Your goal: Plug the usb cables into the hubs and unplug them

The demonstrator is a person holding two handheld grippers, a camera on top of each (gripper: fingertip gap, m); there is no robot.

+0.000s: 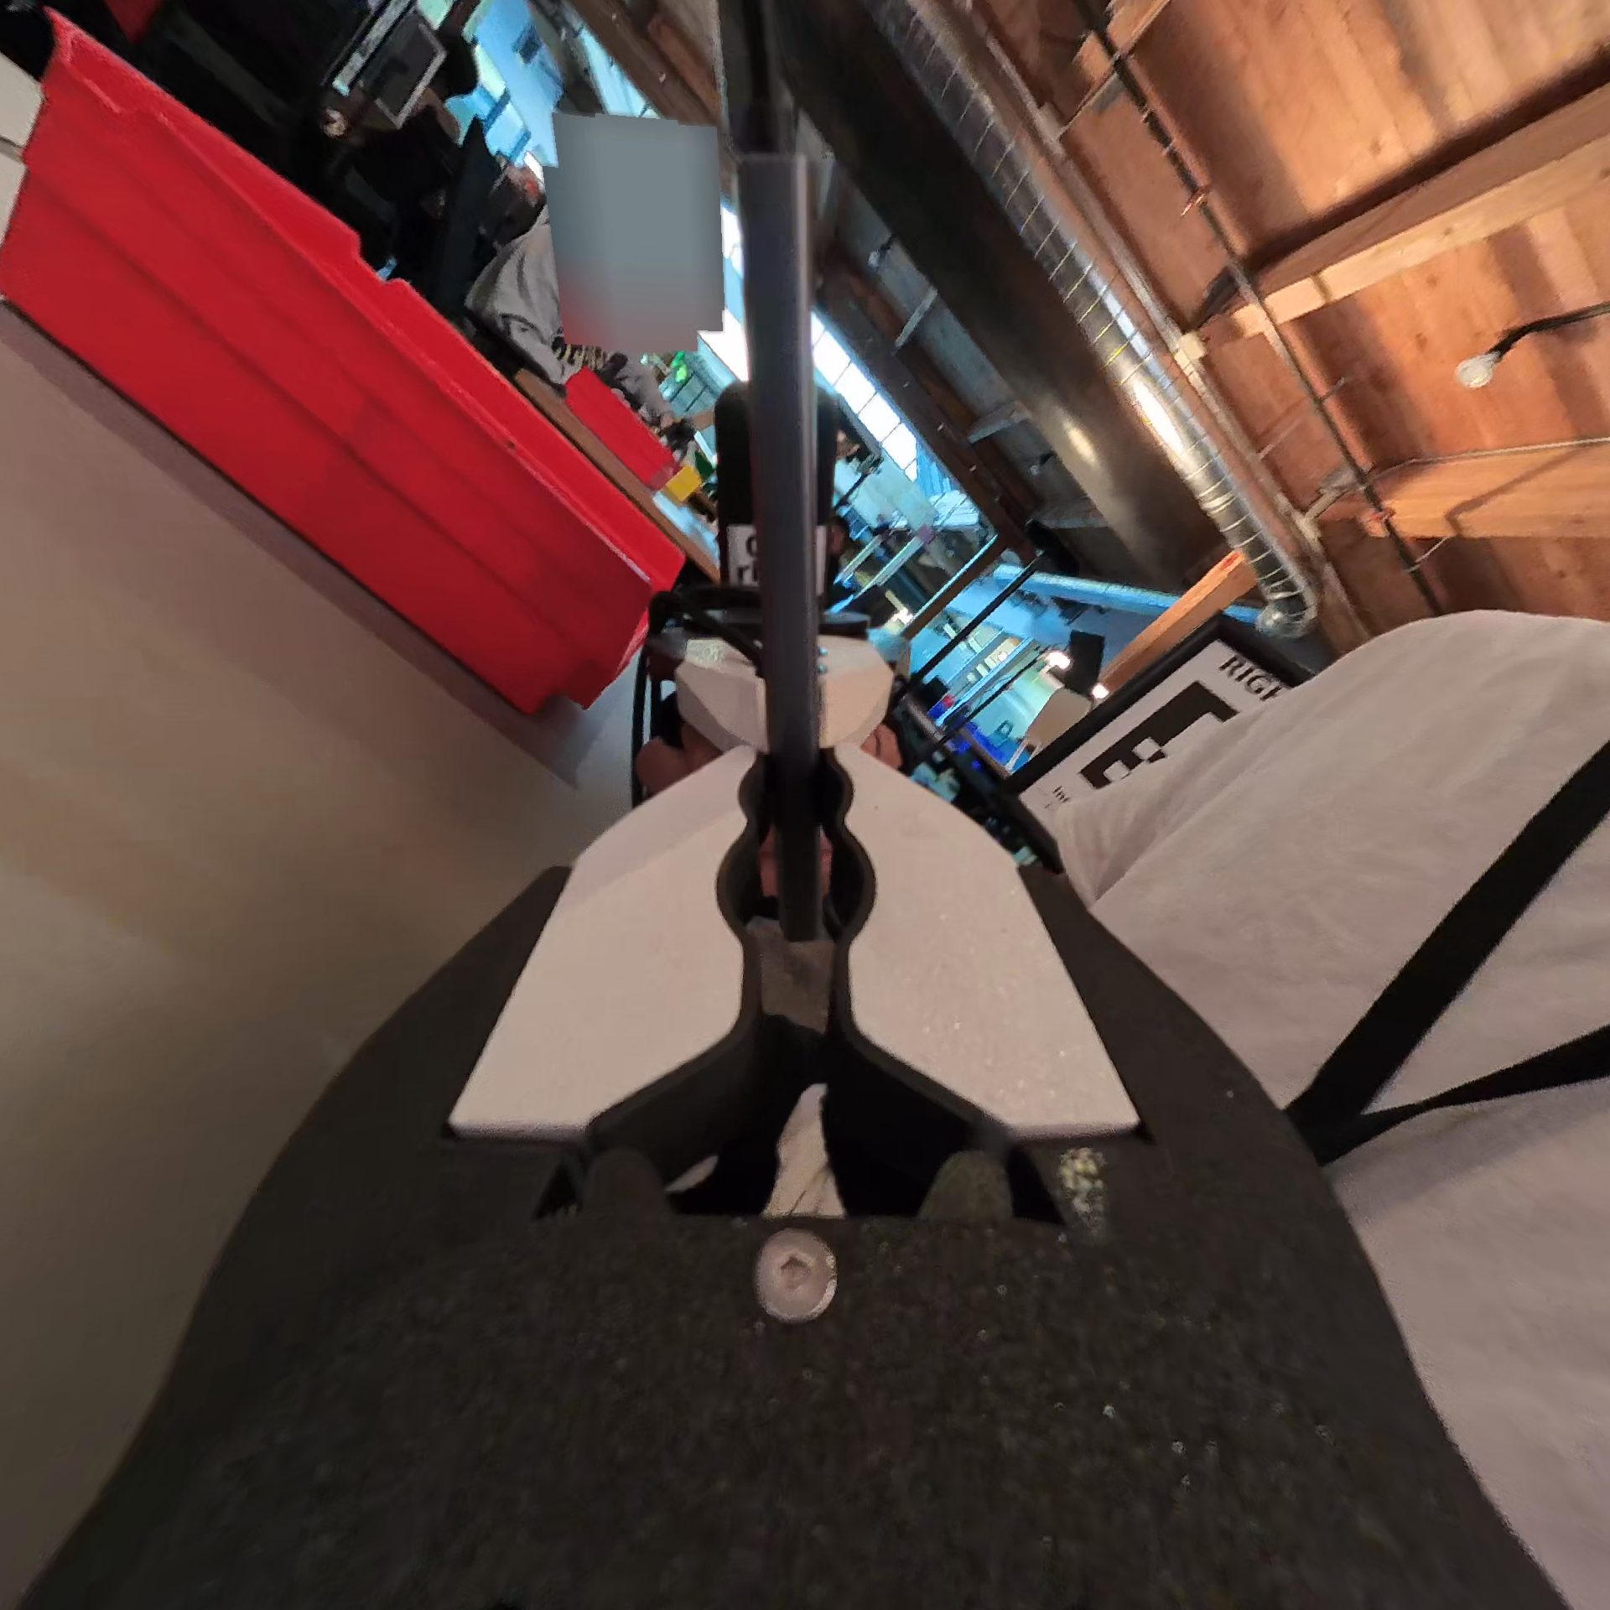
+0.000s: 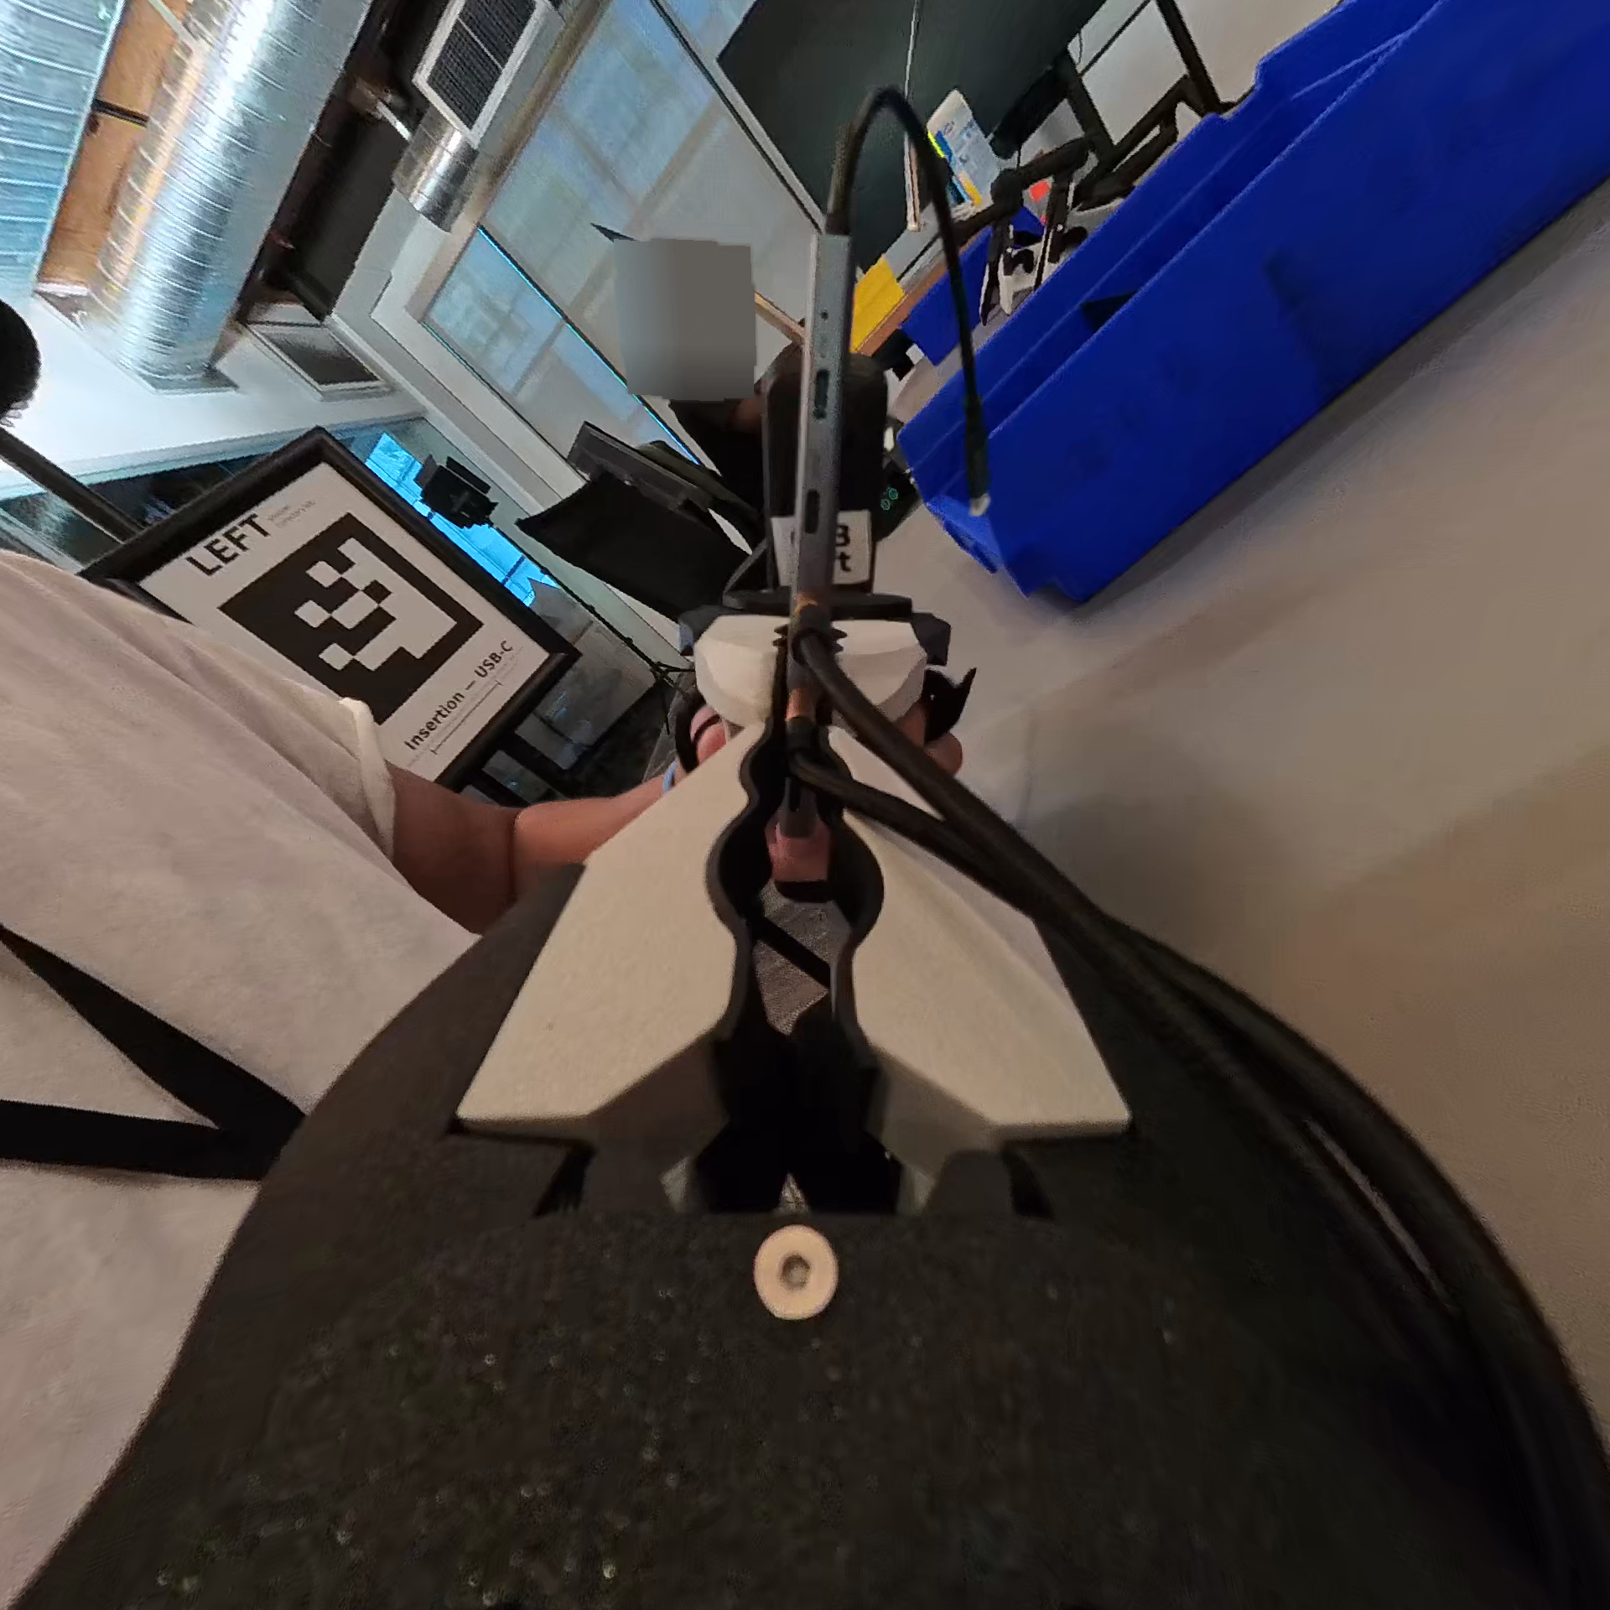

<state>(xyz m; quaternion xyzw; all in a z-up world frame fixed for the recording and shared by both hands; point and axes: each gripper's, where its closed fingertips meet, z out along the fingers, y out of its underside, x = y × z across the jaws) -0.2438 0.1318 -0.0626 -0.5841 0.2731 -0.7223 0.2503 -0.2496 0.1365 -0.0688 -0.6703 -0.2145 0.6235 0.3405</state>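
USB hub [image 2: 815,409], a slim grey metal bar with a row of slot ports down its narrow edge, stands up in the air between both grippers, pointing away from each camera. In the right wrist view the right gripper [image 2: 797,784], with white fingers on a black body, is closed down tight on a thick black braided cable [image 2: 1002,836] that loops back past the lens on the right; its plug end seems to sit right at the hub's base, though I can't tell if it's fully seated. A thinner black pigtail cord [image 2: 950,261] arcs off the hub's far end and dangles with its own small plug hanging free.

From the other side, the left gripper [image 1: 793,836] is pinched shut on the hub [image 1: 780,436] itself, seen only as a dark grey strip edge-on, so no ports show there.

Both views catch a framed black-and-white marker sign [image 2: 348,601] with printed text, and small white stickers on the opposite gripper's handle; not repeating any of it.

Only the left wrist view shows the red plastic bin [image 1: 305,375] on the pale table [image 1: 218,871], plus wooden ceiling beams. Only the right wrist view shows the blue plastic bins [image 2: 1263,331].
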